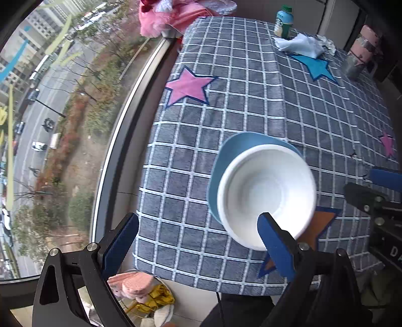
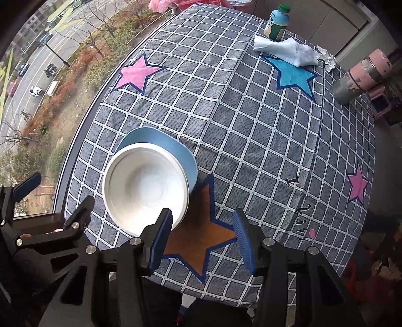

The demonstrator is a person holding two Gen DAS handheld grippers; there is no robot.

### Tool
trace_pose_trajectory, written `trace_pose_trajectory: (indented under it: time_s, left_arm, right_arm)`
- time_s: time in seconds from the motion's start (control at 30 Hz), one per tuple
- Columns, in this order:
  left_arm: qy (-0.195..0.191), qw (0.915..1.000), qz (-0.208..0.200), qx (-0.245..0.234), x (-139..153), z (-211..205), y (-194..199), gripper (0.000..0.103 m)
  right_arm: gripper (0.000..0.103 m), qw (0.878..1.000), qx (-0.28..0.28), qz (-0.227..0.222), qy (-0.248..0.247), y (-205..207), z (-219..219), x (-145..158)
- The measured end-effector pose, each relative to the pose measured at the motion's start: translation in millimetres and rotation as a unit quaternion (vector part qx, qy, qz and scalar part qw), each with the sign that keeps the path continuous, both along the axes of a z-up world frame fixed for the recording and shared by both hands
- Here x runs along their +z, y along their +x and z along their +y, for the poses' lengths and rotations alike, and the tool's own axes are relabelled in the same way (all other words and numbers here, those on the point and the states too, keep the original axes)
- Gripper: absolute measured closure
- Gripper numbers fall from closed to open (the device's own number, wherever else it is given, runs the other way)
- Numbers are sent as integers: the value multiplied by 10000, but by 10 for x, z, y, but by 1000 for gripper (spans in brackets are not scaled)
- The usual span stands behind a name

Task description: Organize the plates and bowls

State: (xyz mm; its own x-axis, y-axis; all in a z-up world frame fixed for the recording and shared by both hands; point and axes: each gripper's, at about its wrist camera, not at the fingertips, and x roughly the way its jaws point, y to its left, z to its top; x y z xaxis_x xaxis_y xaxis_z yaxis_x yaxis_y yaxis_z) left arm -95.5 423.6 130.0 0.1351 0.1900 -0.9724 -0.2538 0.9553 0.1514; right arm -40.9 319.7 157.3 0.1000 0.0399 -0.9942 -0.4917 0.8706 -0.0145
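A white bowl (image 1: 266, 193) sits on a blue plate (image 1: 248, 143) on the checked tablecloth, near the table's front left edge. It shows in the right wrist view too, the bowl (image 2: 145, 186) on the blue plate (image 2: 160, 138). My left gripper (image 1: 198, 234) is open and empty, its right finger in front of the bowl's near rim. My right gripper (image 2: 202, 226) is open and empty, above the orange star (image 2: 201, 234), just right of the bowl. The left gripper (image 2: 52, 193) also shows at the left of the right wrist view.
At the far side stand a green-capped bottle (image 2: 276, 22), a crumpled white cloth (image 2: 286, 51) and a pink and silver flask (image 2: 361, 75). A window (image 1: 50, 113) runs along the table's left edge. A basket of items (image 1: 143, 294) sits on the floor below the front edge.
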Motion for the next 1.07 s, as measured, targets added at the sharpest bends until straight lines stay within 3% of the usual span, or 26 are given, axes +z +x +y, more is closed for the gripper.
trace_pose_trajectory:
  time_s: [0.57,0.73,0.77,1.07]
  left_arm:
    - [-371,9990,74,-220,-3,-127,45,6]
    - [-813,9963,47,-264,1,-164,68,5]
    - [-836,9963,41,-213,-1,-167,72,0]
    - [-1183,9929,-52,-86,40,-348,107,0]
  right_arm:
    - [51,10000,-28,20,-38,3,-68,-10]
    - [51,10000,-66,6,-35,23,-130,12]
    - [51,10000,-68,1,-38,25,-149,20]
    - [51,9998,-201,-11,-6,83,-451,98]
